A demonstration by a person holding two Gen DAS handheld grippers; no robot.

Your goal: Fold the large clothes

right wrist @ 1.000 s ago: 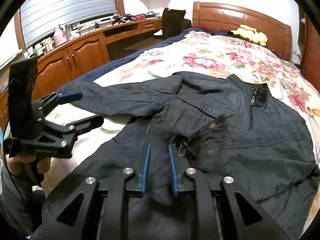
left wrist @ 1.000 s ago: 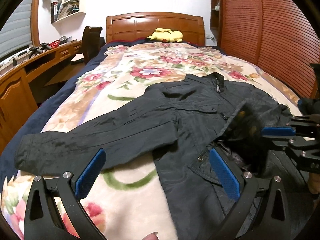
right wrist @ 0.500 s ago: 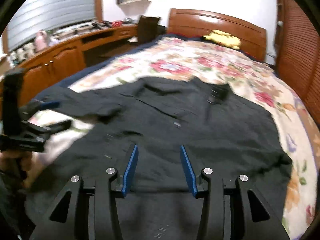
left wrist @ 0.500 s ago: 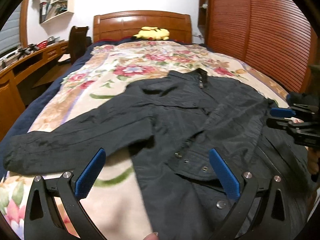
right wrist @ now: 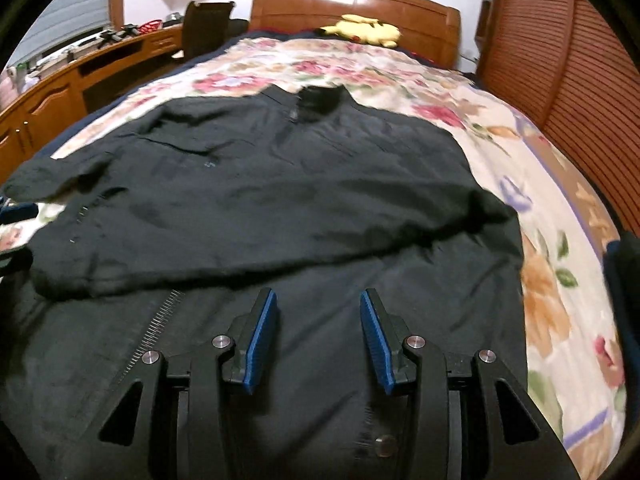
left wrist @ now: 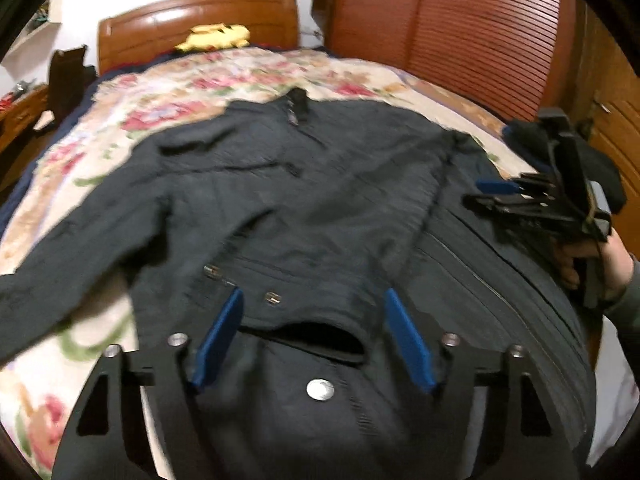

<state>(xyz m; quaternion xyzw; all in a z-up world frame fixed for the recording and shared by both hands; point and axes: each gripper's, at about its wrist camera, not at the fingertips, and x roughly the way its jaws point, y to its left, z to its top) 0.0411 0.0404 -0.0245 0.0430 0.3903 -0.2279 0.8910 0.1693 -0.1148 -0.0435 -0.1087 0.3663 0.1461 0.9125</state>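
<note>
A large dark jacket (left wrist: 304,200) lies front-up on the flowered bed, collar toward the headboard; it also shows in the right wrist view (right wrist: 280,200). Its right sleeve is folded across the chest, cuff (left wrist: 320,336) near the lower front. The other sleeve (left wrist: 72,276) stretches out to the left. My left gripper (left wrist: 314,312) is open and empty just above the cuff. My right gripper (right wrist: 318,310) is open and empty over the jacket's lower part; it also shows in the left wrist view (left wrist: 496,194), hand-held at the jacket's right side.
A flowered blanket (right wrist: 560,280) covers the bed. A yellow plush toy (right wrist: 364,30) lies by the wooden headboard (right wrist: 352,4). A wooden desk and cabinets (right wrist: 52,96) with a chair (right wrist: 206,28) run along the left. A slatted wooden wardrobe (left wrist: 480,40) stands on the right.
My right gripper let go of the sleeve, which now lies folded across the chest, and drew back to the right. My left gripper moved right over the cuff, its jaws narrower.
</note>
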